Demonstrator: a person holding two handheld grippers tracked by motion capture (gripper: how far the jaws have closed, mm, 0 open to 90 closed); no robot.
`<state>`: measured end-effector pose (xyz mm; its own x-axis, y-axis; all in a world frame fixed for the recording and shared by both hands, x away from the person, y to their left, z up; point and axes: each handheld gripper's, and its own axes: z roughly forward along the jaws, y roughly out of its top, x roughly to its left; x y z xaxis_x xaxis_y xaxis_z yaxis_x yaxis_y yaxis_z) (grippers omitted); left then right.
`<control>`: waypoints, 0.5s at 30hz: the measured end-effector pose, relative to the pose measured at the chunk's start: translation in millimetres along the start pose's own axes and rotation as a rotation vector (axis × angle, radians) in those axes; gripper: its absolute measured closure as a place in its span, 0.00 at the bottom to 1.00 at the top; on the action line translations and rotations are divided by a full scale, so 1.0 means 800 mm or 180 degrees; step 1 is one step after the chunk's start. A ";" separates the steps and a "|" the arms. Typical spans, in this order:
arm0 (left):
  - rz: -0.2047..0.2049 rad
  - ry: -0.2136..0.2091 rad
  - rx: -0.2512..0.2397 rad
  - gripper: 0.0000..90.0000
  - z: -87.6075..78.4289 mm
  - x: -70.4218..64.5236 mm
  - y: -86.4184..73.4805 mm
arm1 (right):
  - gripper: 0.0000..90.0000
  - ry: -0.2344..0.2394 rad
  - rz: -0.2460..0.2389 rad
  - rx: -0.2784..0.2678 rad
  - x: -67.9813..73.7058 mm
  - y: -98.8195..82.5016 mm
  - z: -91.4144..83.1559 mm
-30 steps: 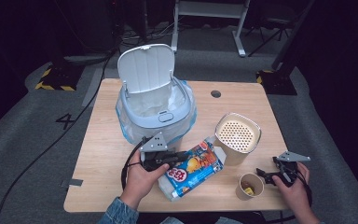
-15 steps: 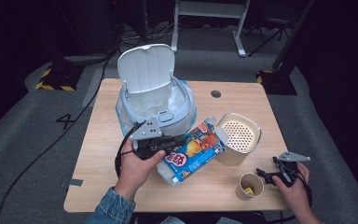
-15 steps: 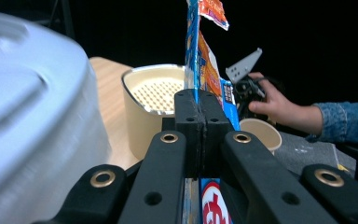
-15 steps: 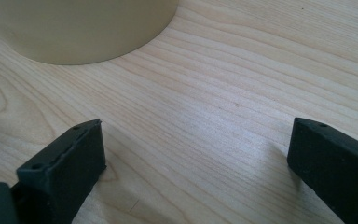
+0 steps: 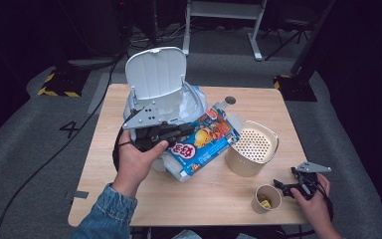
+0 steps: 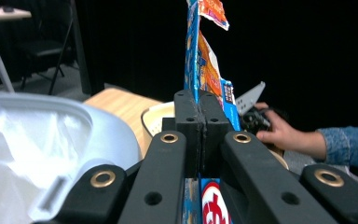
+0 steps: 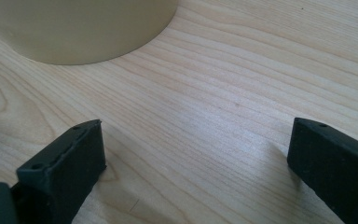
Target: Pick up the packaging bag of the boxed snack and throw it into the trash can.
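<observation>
**Listener:** What is in front of you, left to right?

**Operator:** At the left of the wooden table (image 5: 104, 164) I see a white bin (image 5: 154, 79), its lid standing open and a plastic liner inside. My left gripper (image 5: 179, 133) is just in front of it, clamped tight on a flattened blue snack box (image 5: 204, 139). The box hangs in the air beside the bin's mouth, tilted, its far end reaching toward a cream perforated container (image 5: 251, 147).

**Listener:** And further right?

**Operator:** A paper cup (image 5: 267, 197) near the front edge, with something yellow inside. My right gripper (image 5: 286, 188) rests just beside it, jaws wide apart, nothing between them.

**Listener:** What worries you?

**Operator:** I grip the box by one thin edge only. In the left gripper view its torn flap (image 6: 212, 11) rises loose above the pads, so I judge it could pivot or slip out. It is also long: swinging it to the bin, I could knock the cream container or catch the bin's rim and have it land on the table.
</observation>
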<state>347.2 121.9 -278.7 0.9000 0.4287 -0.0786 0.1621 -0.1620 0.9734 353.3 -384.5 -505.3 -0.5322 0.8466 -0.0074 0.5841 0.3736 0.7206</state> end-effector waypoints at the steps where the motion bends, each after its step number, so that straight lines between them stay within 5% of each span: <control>1: 0.0006 0.0000 -0.0024 0.99 -0.001 0.001 0.004 | 0.05 -0.0003 0.0004 -0.0002 0.000 0.000 0.000; 15: 0.0108 0.0211 -0.0257 0.99 -0.011 0.011 0.048 | 0.05 -0.0006 0.0007 -0.0002 0.000 0.000 0.000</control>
<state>357.9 127.6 -240.0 0.8754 0.4823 -0.0335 0.0964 -0.1063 0.9897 353.0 -384.3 -505.3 -0.5297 0.8481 -0.0072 0.5849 0.3714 0.7211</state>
